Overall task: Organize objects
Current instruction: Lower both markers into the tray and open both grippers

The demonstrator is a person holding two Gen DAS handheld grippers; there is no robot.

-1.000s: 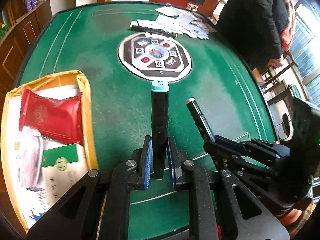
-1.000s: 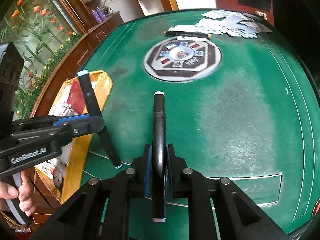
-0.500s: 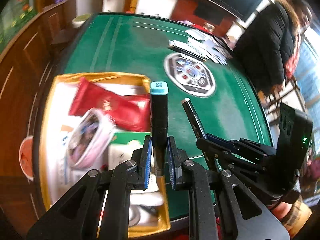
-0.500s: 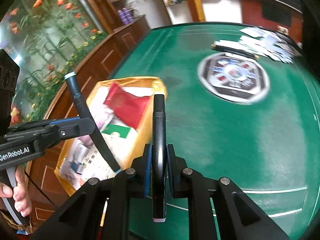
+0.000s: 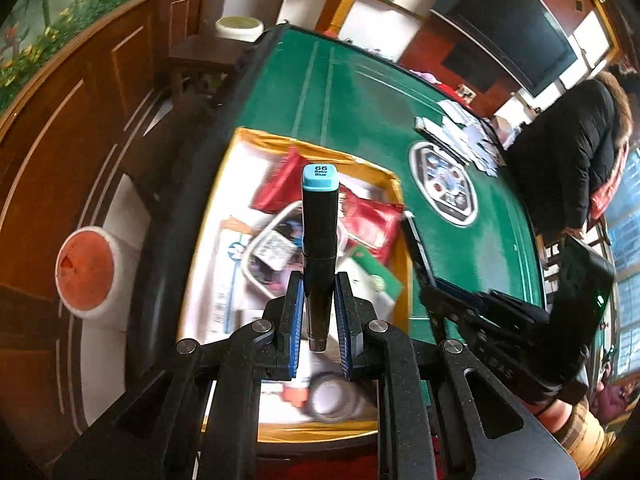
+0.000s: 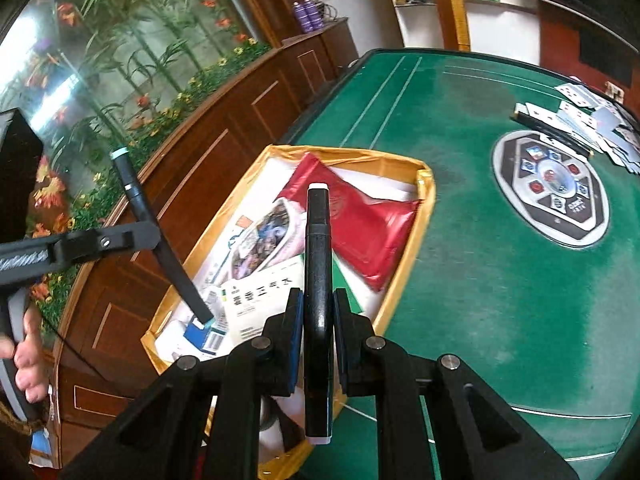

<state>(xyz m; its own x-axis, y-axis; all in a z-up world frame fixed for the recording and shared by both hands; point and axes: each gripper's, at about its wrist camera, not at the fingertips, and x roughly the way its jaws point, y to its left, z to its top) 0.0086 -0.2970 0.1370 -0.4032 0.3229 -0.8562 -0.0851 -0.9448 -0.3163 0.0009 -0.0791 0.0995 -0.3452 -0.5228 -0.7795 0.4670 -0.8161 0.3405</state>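
My left gripper [image 5: 319, 280] is shut on a black marker with a baby-blue cap [image 5: 319, 240], held over the yellow tray [image 5: 394, 184]. That same blue-capped marker [image 6: 138, 200] shows at the left of the right wrist view, its lower end over the tray's near corner. My right gripper [image 6: 317, 298] is shut on a black marker with white ends [image 6: 318, 280], which hangs above the tray's [image 6: 426, 200] right half. The white-ended marker [image 5: 416, 248] also appears beside the tray's right rim in the left wrist view.
The tray holds red packets [image 6: 360, 220], a pink pouch [image 6: 264, 236], a green-and-white box [image 6: 260, 296] and papers. Playing cards [image 6: 580, 120] and a round centre emblem [image 6: 550, 188] lie on the green table [image 6: 500, 300]. A person in black [image 5: 560, 168] stands at the far side. A wooden cabinet [image 6: 240, 120] runs along the left.
Both grippers have swung left from over the green felt to over the yellow tray, each still clamped on its marker.
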